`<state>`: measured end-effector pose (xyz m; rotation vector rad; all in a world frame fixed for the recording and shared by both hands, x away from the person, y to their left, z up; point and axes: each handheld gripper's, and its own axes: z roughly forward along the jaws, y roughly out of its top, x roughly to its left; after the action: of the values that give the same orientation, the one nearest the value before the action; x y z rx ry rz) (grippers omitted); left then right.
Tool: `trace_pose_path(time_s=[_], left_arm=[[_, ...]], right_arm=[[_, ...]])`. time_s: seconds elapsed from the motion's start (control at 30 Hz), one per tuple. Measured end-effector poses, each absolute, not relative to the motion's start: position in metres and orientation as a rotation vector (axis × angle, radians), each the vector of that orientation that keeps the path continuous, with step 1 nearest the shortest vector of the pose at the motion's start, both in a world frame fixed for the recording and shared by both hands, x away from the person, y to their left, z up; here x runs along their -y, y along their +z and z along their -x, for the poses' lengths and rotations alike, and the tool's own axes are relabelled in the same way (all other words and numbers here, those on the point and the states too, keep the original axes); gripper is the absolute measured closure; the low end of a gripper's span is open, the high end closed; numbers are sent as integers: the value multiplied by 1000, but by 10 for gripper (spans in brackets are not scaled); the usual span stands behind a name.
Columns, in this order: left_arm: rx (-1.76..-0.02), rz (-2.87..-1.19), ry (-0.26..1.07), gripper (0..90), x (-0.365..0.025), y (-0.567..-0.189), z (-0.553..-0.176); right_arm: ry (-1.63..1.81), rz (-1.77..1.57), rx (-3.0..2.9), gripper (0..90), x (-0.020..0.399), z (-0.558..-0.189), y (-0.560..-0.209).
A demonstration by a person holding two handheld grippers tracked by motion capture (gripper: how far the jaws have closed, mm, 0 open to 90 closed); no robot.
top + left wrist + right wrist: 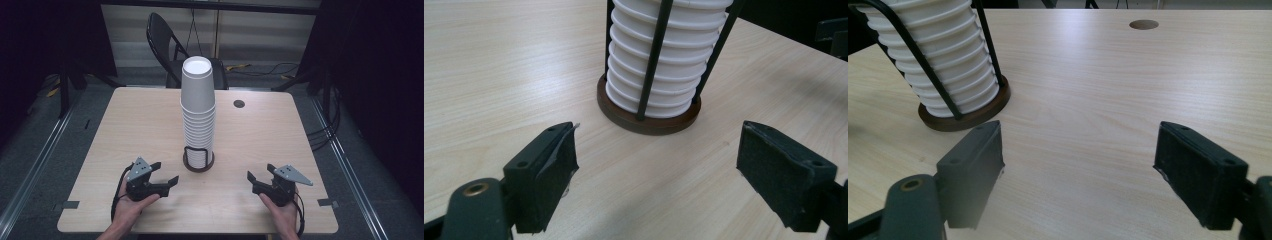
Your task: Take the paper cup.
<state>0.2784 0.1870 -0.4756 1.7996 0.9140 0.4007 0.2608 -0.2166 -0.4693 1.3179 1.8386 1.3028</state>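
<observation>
A tall stack of white paper cups (198,107) stands upside down in a black wire holder with a round dark wooden base (198,164) at the middle of the light wood table (125,125). My left gripper (165,172) rests near the front edge, left of the holder, its jaws open and empty. From its own camera the cups (664,65) and base (649,122) lie just ahead of the left gripper (656,165). My right gripper (261,175) sits at the front right, also open with nothing in it. The right gripper view has the cups (943,65) to the upper left of the right gripper (1078,170).
A round cable hole (239,103) pierces the table behind and right of the stack. A black folding chair (167,45) stands beyond the far edge. Dark stands and cables line both sides of the floor.
</observation>
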Motion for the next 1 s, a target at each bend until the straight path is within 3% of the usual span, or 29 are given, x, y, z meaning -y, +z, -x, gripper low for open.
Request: trace_pose_path(time_s=[0.67,1.0], left_arm=[[-879,-1828,391,164,-180,-475,-277],[-865,-1832,391,167,-182,-476,-275]], right_arm=[[1380,-1216,-1867,145,211,-254,-454],[1458,-1170,-1905,146,199,-255,-428]])
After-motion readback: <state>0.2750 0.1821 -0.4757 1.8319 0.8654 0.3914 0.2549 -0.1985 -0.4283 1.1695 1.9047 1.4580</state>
